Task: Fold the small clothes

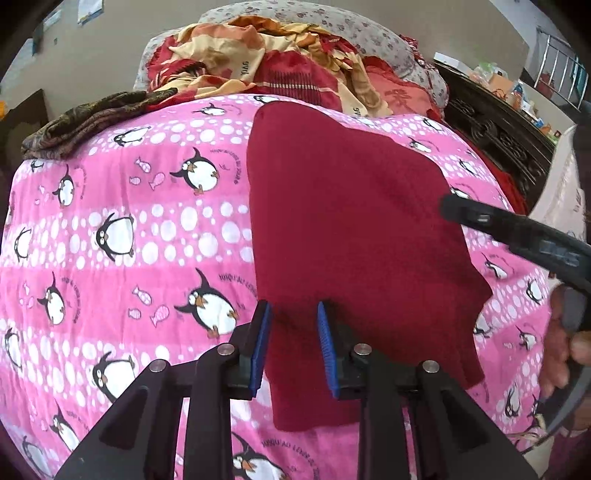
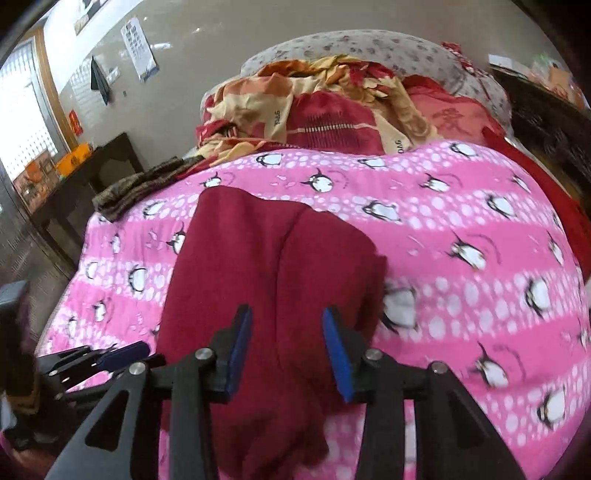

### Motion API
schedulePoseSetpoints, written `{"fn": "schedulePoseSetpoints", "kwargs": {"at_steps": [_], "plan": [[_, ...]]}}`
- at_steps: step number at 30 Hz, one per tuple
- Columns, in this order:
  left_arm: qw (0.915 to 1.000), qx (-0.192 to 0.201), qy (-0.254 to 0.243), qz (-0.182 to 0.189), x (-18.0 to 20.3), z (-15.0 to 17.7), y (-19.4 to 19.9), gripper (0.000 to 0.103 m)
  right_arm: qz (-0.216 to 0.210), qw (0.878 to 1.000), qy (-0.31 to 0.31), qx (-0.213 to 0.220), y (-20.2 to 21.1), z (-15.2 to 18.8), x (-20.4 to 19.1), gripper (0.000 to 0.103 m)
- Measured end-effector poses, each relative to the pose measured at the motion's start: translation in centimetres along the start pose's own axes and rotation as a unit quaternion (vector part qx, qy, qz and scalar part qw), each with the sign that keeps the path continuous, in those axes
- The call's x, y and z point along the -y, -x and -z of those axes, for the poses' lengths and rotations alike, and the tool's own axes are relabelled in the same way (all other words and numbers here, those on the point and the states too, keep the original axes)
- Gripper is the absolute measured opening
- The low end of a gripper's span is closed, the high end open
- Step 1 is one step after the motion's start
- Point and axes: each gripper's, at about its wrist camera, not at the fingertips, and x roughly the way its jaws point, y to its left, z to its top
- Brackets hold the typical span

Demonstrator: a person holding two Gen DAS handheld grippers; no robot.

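Note:
A dark red garment (image 1: 351, 229) lies spread on the pink penguin-print bedcover (image 1: 129, 221). My left gripper (image 1: 294, 308) is open, its blue pads over the garment's near left edge. The right gripper's black arm (image 1: 517, 232) reaches in from the right over the garment's right edge. In the right wrist view the same red garment (image 2: 266, 266) lies with a fold line down its middle. My right gripper (image 2: 288, 314) is open above its near part. The left gripper (image 2: 122, 356) shows at the lower left.
A heap of red, orange and cream bedding (image 1: 280, 62) with a grey floral pillow (image 1: 332, 22) lies at the far end of the bed. A dark patterned cloth (image 1: 88, 122) lies at the far left corner. A dark carved wooden piece of furniture (image 1: 498, 133) stands to the right, a dark table (image 2: 92, 173) to the left.

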Motion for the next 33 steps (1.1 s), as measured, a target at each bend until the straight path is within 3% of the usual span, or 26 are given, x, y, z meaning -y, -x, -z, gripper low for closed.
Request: {"fn": "schedulePoseSetpoints", "kwargs": {"at_steps": [8,11,16,21,25,27,29,31,33], "plan": [[1.0,-0.003,-0.006,-0.006,-0.1,-0.8,-1.6,0.013,0.062,0.998,-0.003,-0.023,-6.8,-2.4,1.9,0.041],[0.9999,-0.005,-0.006,-0.009,-0.2,-1.0,-2.0,0.013,0.073,0.997,0.006,-0.017,-7.5,-2.7,2.3,0.041],[0.9999,-0.008,0.001,-0.009,-0.4,-1.0,-2.0,0.013,0.075,0.997,0.022,-0.026,-5.1,-2.6,1.5,0.041],[0.9999,-0.004,0.004,-0.01,-0.5,-0.8,-2.0,0.014,0.045,0.998,0.045,-0.008,-0.5,0.6,-0.1,0.042],[0.9998,-0.005,0.016,0.005,-0.6,-0.7,-2.1,0.014,0.078,0.995,0.045,-0.039,-2.4,3.3,0.6,0.042],[0.9996,-0.008,0.021,0.016,-1.0,-0.6,-1.7,0.014,0.069,0.996,0.027,-0.044,-3.3,4.0,1.5,0.049],[0.999,-0.011,0.029,0.032,-1.7,-0.8,-1.2,0.014,0.052,0.998,-0.002,-0.025,-2.3,3.8,2.5,0.067],[0.9974,-0.006,0.041,0.058,-2.5,-1.1,-0.8,0.014,0.019,1.0,-0.022,-0.005,-1.3,3.7,3.6,0.076],[0.9945,0.005,0.05,0.092,-3.2,-1.4,-0.6,0.022,-0.003,0.999,-0.039,0.005,-0.8,3.7,4.9,0.081]]}}
